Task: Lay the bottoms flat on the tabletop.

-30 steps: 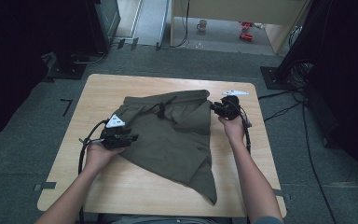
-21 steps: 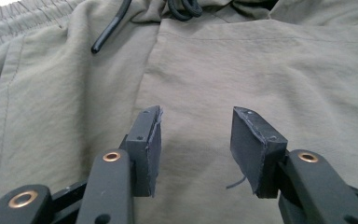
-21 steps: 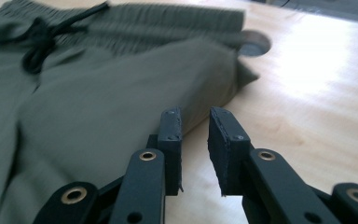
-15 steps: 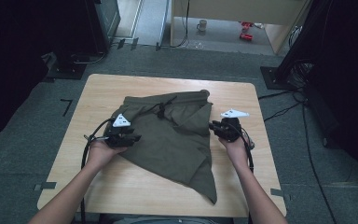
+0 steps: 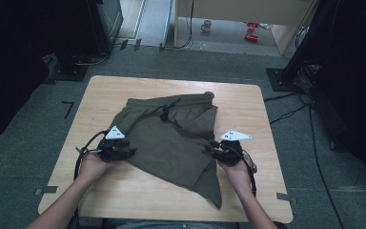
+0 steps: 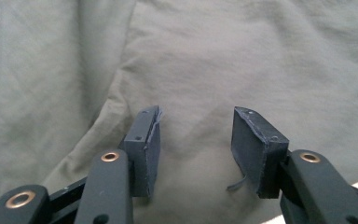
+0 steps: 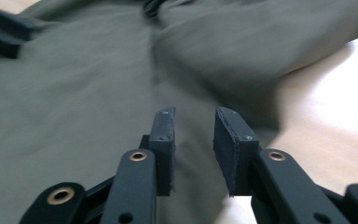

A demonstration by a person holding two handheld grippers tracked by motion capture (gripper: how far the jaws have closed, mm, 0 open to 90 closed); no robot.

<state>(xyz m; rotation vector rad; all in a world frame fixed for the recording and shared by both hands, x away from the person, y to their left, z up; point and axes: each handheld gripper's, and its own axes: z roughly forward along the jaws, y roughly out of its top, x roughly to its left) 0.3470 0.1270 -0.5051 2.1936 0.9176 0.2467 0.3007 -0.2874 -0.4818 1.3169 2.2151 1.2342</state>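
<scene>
Left hand-held gripper (image 6: 193, 154) agape over shorts (image 6: 242, 56), nothing clamped

Each gripper is built of black parts: the left gripper (image 5: 124, 152) and the right gripper (image 5: 218, 153) are each topped by a pale grey three-cornered plate marked with small dark dots. Black cables are trailed from both toward the lower frame. Brass-coloured rivets are set in the black arms, and small screws in the dark, scuffed rectangular pads (image 6: 145, 144). Bare forearms are seen; no sleeves are worn.
</scene>
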